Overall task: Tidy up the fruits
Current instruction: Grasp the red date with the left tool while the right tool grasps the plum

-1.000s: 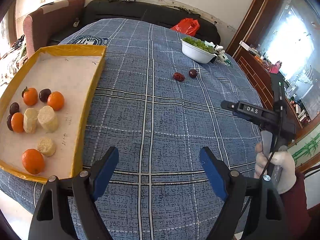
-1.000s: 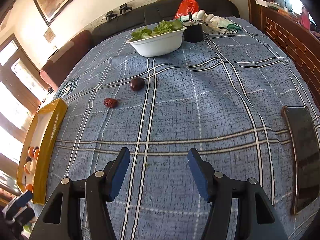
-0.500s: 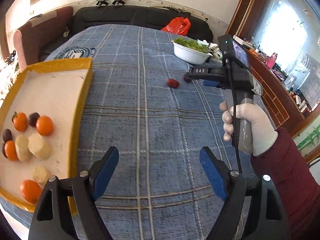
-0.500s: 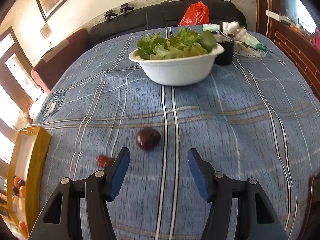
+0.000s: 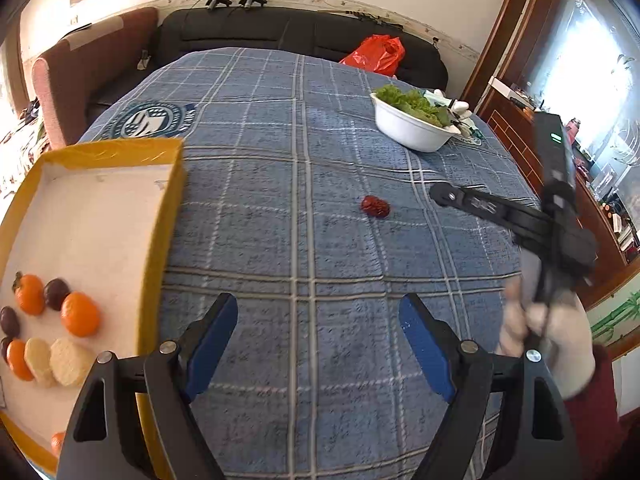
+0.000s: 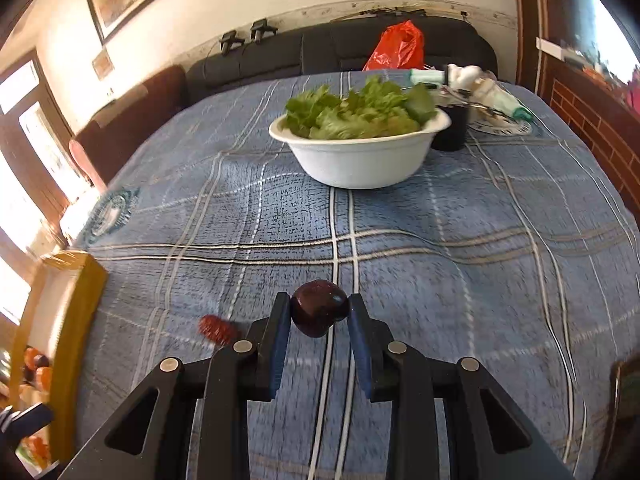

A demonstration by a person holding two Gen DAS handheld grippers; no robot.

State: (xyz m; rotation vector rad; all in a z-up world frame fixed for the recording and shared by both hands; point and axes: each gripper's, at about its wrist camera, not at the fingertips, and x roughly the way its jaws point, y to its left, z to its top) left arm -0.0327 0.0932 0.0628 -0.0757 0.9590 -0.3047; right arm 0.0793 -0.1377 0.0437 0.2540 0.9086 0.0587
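A dark plum [image 6: 319, 314] sits between the blue pads of my right gripper [image 6: 319, 301]. The jaws are closing on it and both pads touch its sides. A red date [image 6: 216, 328] lies on the cloth just to its left, also seen mid-table as the date [image 5: 375, 206]. In the left wrist view the right gripper [image 5: 439, 195] shows side-on, held by a gloved hand [image 5: 548, 332], and the plum is hidden there. My left gripper [image 5: 318, 304] hangs open above bare cloth. To its left, the yellow tray [image 5: 168, 216] holds oranges [image 5: 79, 314], dark plums and pale slices.
A white bowl of lettuce [image 6: 360, 160] stands behind the plum, with a dark cup [image 6: 450, 128] and clutter to its right. A red bag [image 5: 376, 54] lies on the black sofa beyond the table. A phone [image 6: 624, 400] rests near the table's right edge.
My right gripper moved forward over the table to the dark plum and its jaws closed around it. The left gripper drifted across the table and stayed open.
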